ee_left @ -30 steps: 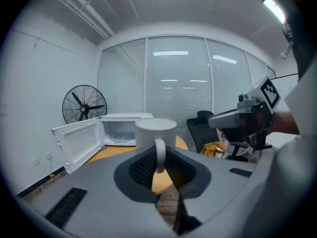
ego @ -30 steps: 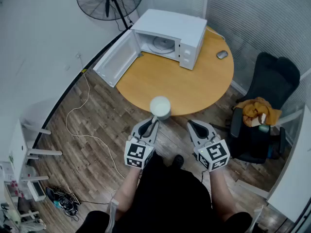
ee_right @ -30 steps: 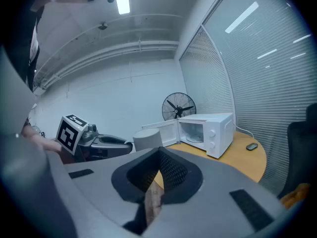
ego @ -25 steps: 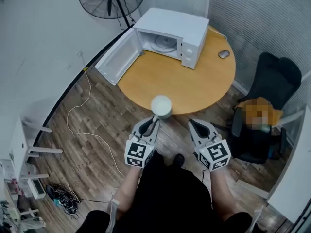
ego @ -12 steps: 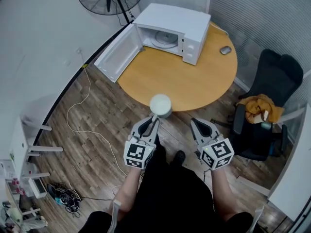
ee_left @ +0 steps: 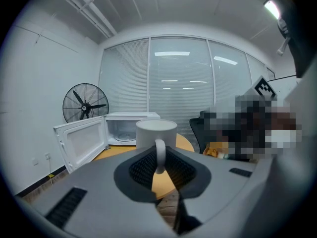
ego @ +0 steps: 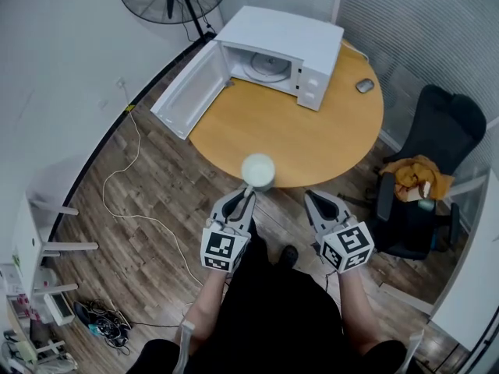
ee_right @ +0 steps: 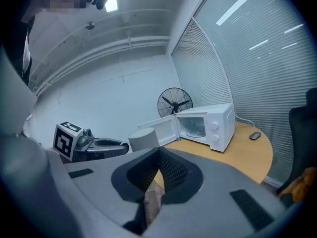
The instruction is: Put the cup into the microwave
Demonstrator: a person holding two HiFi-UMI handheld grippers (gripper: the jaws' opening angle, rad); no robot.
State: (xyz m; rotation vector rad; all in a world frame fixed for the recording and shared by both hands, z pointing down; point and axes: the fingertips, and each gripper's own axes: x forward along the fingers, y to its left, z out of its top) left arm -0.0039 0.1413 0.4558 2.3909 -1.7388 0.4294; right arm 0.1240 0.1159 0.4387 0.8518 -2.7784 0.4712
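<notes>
The counter (ego: 312, 135) is smooth wood, the floor (ego: 152, 197) grainy wooden planks — cup (ego: 258, 170) smooth and matt, microwave (ego: 284, 31) faintly glossy.

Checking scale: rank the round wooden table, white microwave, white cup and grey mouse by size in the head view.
1. round wooden table
2. white microwave
3. white cup (nearer camera, so enlarged)
4. grey mouse

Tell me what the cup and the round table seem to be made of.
Cup: probably glazed ceramic. It is plain white and smooth, with a moulded loop handle. Table: wood or wood-look laminate, and I can't tell which. The top is an even honey-orange with a soft sheen and no clear grain.
</notes>
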